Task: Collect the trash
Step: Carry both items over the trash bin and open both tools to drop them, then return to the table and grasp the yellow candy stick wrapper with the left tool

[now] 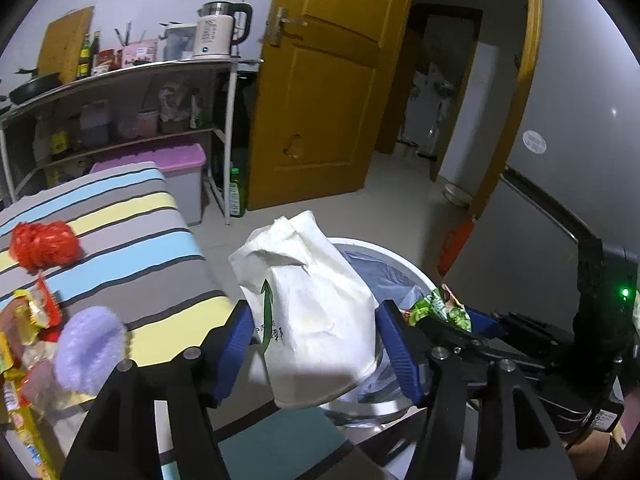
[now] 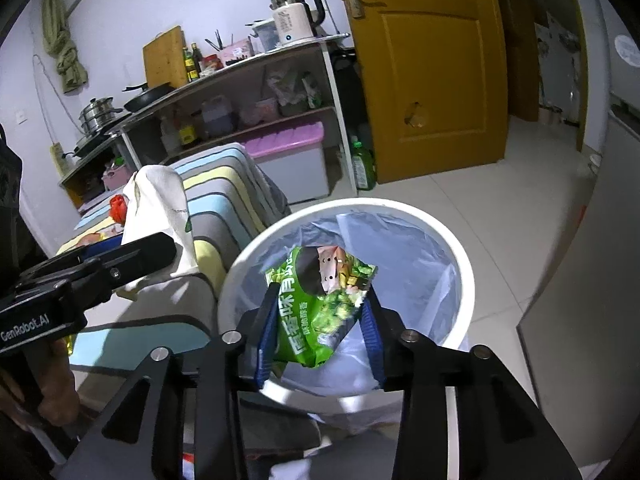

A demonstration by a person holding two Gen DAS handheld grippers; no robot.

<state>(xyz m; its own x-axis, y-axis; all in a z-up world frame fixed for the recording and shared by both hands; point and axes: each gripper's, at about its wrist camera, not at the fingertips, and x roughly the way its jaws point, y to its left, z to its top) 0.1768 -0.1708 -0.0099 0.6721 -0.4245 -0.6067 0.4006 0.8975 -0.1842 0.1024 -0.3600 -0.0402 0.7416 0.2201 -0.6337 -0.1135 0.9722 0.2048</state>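
My left gripper (image 1: 316, 340) is shut on a crumpled white paper bag (image 1: 308, 312) and holds it at the near rim of the white trash bin (image 1: 416, 270). The bag also shows in the right wrist view (image 2: 160, 208). My right gripper (image 2: 320, 320) is shut on a green snack wrapper (image 2: 320, 296) and holds it over the bin's opening (image 2: 460, 256), which is lined with a clear bag. The wrapper (image 1: 440, 306) shows beside the left gripper too. More trash lies on the striped table (image 1: 132, 248): a red net ball (image 1: 42, 246), snack wrappers (image 1: 28, 320) and a purple fluffy item (image 1: 90, 348).
A metal shelf rack (image 1: 120, 72) with a kettle (image 1: 220, 32), bottles and a pan stands behind the table. A grey box with a purple lid (image 1: 176, 176) and a green bottle (image 1: 237, 192) stand below it. A yellow door (image 1: 328, 80) stands open. A grey fridge (image 1: 580, 140) is right.
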